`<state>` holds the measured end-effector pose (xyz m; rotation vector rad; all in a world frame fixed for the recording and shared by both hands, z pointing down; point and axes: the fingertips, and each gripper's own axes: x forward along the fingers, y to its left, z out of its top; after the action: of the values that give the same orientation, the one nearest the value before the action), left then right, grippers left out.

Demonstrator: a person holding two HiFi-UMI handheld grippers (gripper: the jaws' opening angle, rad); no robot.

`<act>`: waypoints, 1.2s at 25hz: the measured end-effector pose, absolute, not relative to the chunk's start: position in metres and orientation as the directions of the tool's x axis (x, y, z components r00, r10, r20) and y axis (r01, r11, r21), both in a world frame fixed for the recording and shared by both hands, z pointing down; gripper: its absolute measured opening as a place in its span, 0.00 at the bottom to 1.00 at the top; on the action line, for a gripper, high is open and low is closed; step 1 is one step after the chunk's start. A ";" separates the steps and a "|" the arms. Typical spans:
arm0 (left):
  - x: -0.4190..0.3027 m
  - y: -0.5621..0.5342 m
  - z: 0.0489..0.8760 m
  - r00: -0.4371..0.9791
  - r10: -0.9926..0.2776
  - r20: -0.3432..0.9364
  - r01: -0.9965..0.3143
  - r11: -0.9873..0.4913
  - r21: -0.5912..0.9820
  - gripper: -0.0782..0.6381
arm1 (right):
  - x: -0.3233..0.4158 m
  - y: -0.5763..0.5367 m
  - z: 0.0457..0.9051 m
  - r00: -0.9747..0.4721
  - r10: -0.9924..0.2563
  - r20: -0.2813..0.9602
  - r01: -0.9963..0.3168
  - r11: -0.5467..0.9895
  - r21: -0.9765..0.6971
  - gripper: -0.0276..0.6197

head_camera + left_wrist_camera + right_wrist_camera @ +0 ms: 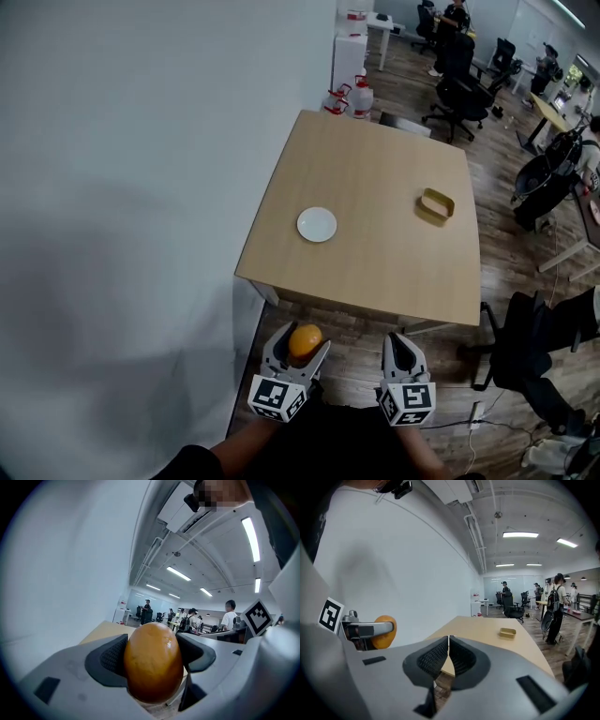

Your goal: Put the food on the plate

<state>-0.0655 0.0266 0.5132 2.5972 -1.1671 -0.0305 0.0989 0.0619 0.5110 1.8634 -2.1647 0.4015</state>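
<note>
A small white plate [317,224] lies near the left front of the wooden table [375,178]. My left gripper [302,349] is held short of the table's near edge, shut on an orange, egg-shaped piece of food [305,340] [153,662]. The same food [384,632] shows at the left of the right gripper view. Beside it, my right gripper [400,352] [448,656] is shut with nothing between its jaws, also short of the table edge.
A shallow yellow tray [436,205] [507,632] sits on the right side of the table. A white wall [122,187] runs along the left. Office chairs [459,94], water jugs [349,97] and people stand beyond the table; another chair [525,347] is at the right.
</note>
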 end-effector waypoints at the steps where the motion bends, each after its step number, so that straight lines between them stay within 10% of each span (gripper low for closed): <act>1: -0.070 0.020 0.514 0.673 -0.733 0.098 -0.726 -0.629 0.277 0.56 | 0.096 0.055 0.511 -0.141 -0.919 0.368 -0.990 0.136 -0.039 0.14; 30: -0.087 -0.101 0.558 0.616 -0.769 0.171 -0.778 -0.560 0.284 0.56 | 0.065 -0.090 0.528 -0.261 -0.904 0.339 -0.965 0.247 -0.084 0.14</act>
<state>-0.0868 -0.1012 0.5576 2.5123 -1.2461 0.0383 0.0648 -0.0900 0.5277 1.7562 -2.2965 0.4063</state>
